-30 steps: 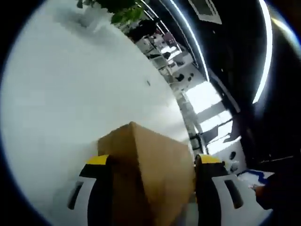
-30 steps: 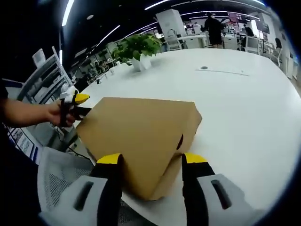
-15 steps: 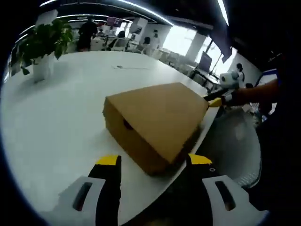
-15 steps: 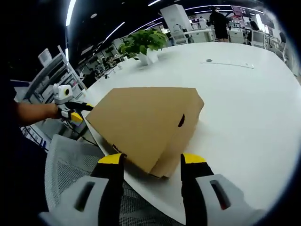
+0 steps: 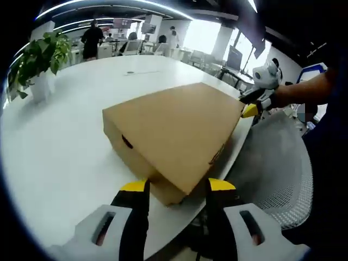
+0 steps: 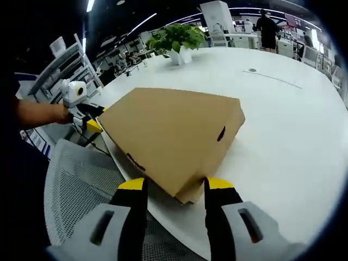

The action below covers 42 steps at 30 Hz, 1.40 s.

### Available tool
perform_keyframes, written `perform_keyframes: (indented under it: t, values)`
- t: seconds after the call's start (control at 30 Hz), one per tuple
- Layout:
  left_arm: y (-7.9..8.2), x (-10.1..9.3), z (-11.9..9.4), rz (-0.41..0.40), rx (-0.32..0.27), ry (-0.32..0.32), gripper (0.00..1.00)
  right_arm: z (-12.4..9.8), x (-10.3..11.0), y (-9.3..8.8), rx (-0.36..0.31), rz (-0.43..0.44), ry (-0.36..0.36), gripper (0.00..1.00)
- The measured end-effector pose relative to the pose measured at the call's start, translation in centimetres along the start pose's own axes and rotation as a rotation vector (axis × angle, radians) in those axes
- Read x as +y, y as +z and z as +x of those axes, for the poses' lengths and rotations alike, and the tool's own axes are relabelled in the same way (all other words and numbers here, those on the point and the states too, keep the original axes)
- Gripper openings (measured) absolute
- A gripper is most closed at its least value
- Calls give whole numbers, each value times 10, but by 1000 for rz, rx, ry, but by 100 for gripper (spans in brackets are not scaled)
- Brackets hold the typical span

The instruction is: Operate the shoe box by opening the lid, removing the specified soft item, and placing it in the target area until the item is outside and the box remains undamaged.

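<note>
A brown cardboard shoe box (image 5: pixel 174 130) lies on the white table (image 5: pixel 65 141) near its edge, lid down. My left gripper (image 5: pixel 178 187) is open, its yellow tips on either side of the box's near corner. My right gripper (image 6: pixel 175 185) is also open and straddles another low corner of the box (image 6: pixel 168 130). In the left gripper view a hand holds the right gripper (image 5: pixel 254 106) at the box's far right corner. The left gripper (image 6: pixel 87 122) is at the box's left corner in the right gripper view. The soft item is hidden.
A potted plant (image 5: pixel 41 60) (image 6: pixel 179 41) stands on the far part of the table (image 6: pixel 283 125). A grey mesh chair (image 5: pixel 272 163) (image 6: pixel 76 185) sits just off the table edge beside the box. People and desks fill the background.
The left gripper view swung from a steep tilt close against the box to a level look at it, then drew nearer its corner. The right gripper shifted slightly. The lid stayed down.
</note>
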<state>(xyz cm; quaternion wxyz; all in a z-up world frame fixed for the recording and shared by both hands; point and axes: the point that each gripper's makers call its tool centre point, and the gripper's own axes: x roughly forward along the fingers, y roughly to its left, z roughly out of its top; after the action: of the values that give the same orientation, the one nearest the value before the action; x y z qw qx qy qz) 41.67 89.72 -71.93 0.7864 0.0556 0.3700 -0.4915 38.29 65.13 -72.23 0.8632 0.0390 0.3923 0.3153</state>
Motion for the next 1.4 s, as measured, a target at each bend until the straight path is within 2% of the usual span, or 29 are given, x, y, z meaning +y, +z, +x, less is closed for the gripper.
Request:
perform_keyframes:
  t: [0.13,0.27,0.43,0.5,0.6,0.73,0.9,1.0,1.17,1.2,1.27,1.3,1.33,1.37,1.4]
  values:
    - [8,-4,-5,-6,-16,3,41,-6,6,5,-5,-31,0,38]
    - [22,-5,-16,-21,-51,12,41,-15,13,15,-16,-104,-5,39]
    - [46,-7,-29,-27,-105,23,41,-29,12,38,-98,-159,-52,37]
    - [56,-8,-34,-29,-126,25,41,-32,12,45,-110,-167,-63,36]
    - [68,-8,-40,-29,-161,28,41,-35,3,61,-146,-212,-129,31]
    - [86,-4,-45,-45,-216,33,40,-37,-9,80,-198,-210,-203,26]
    - [106,0,-45,-27,-252,50,43,-35,-19,99,-234,-220,-248,26]
    - [116,-4,-41,-21,-270,23,41,-35,-25,107,-243,-218,-267,25]
    - [120,-8,-31,17,-260,11,41,-36,-37,123,-259,-237,-310,22]
    - [120,-8,-30,17,-259,9,41,-40,-49,123,-244,-243,-368,24]
    - [120,-8,-29,17,-258,7,41,-41,-54,130,-277,-213,-377,25]
    - [120,-8,-29,13,-258,6,41,-45,-66,135,-293,-206,-434,24]
    - [119,-7,-29,11,-259,9,41,-45,-74,139,-302,-212,-461,24]
    - [119,-7,-29,10,-262,9,41,-40,-76,142,-309,-213,-446,22]
    - [117,-7,-29,2,-262,9,41,-35,-78,152,-339,-203,-439,15]
